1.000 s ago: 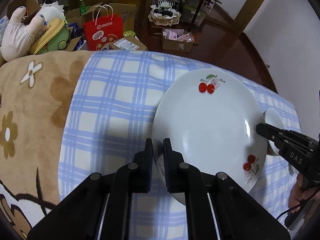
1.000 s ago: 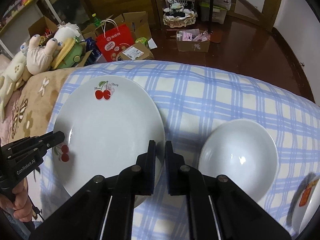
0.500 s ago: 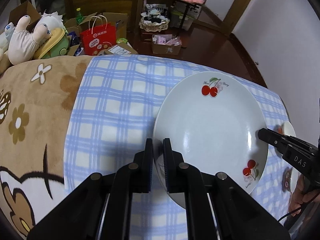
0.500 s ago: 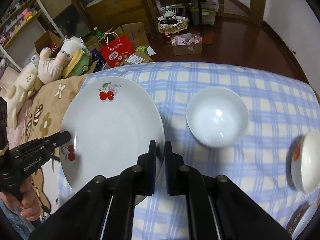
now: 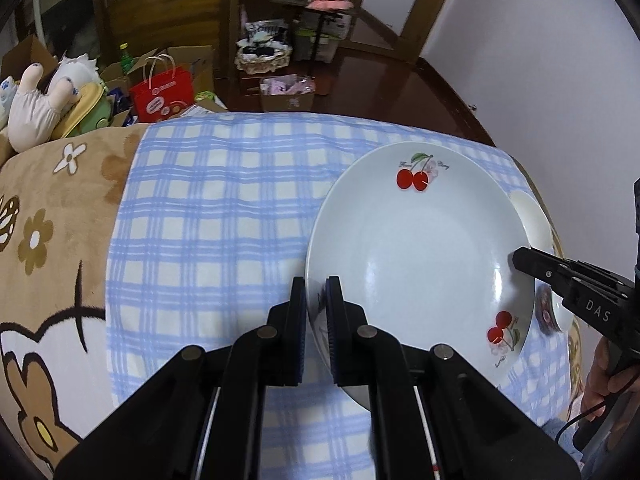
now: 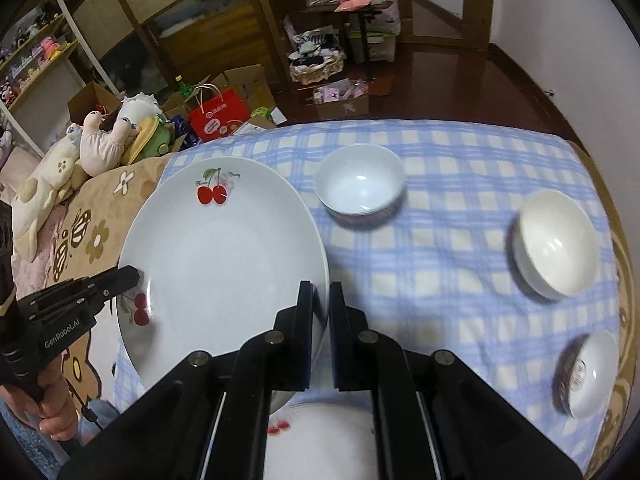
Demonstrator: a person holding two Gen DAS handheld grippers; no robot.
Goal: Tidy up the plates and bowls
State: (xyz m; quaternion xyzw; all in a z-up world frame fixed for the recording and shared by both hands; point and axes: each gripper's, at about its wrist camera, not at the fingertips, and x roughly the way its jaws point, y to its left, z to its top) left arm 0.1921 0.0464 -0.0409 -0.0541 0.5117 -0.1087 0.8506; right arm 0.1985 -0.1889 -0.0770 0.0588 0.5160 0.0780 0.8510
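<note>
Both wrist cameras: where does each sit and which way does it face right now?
Left wrist: sits behind the left gripper, looks forward and down over the cherry plate and checked cloth; right gripper and its holding hand show at right.
Right wrist: sits behind the right gripper, looks down on the plate's opposite rim, three bowls beyond; left gripper at left.
Shared: the cherry plate, clamped at opposite rims, the cloth, the red bag.

We are seeing a glossy, smooth ceramic plate (image 6: 224, 256), glazed white bowls (image 6: 360, 186), a soft matt checked cloth (image 5: 224, 208), a plush brown blanket (image 5: 52, 232), and matt black plastic fingers (image 5: 298, 320).
</note>
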